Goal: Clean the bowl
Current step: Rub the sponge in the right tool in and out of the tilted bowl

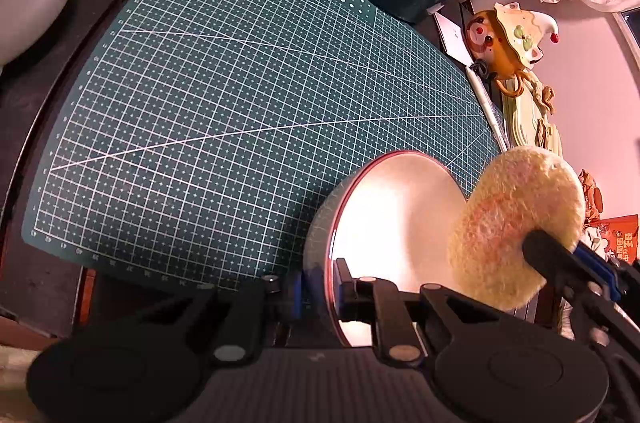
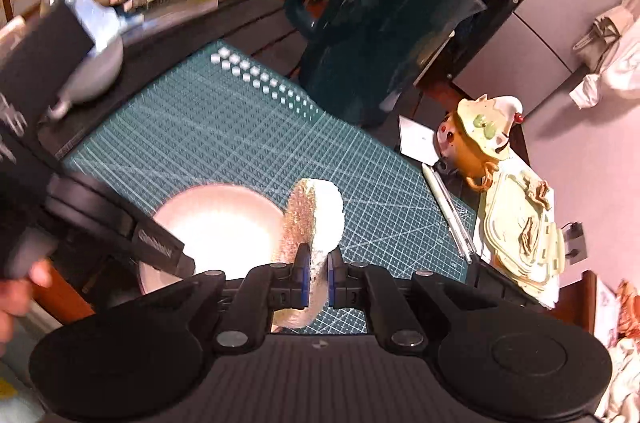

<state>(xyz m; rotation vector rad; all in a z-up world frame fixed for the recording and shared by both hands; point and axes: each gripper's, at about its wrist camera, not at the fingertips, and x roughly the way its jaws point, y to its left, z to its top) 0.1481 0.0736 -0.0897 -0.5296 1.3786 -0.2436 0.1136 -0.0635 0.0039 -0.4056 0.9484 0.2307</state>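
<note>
Gripping an empty bowl [image 1: 384, 223] by its rim, tilted.

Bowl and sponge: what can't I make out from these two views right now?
- Bowl inside: glare washes it out in both views; dirt cannot be judged.
- Bowl's near rim: right wrist view, hidden behind the left gripper body.
- Sponge to bowl contact: unclear in either view.
- Right gripper pads: sponge covers them.

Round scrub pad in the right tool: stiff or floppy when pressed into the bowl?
The scrub pad probably holds shape: pinched at its lower edge, it stands upright without drooping. Its fuzzy face looks compressible, so expect some give against the bowl.
</note>
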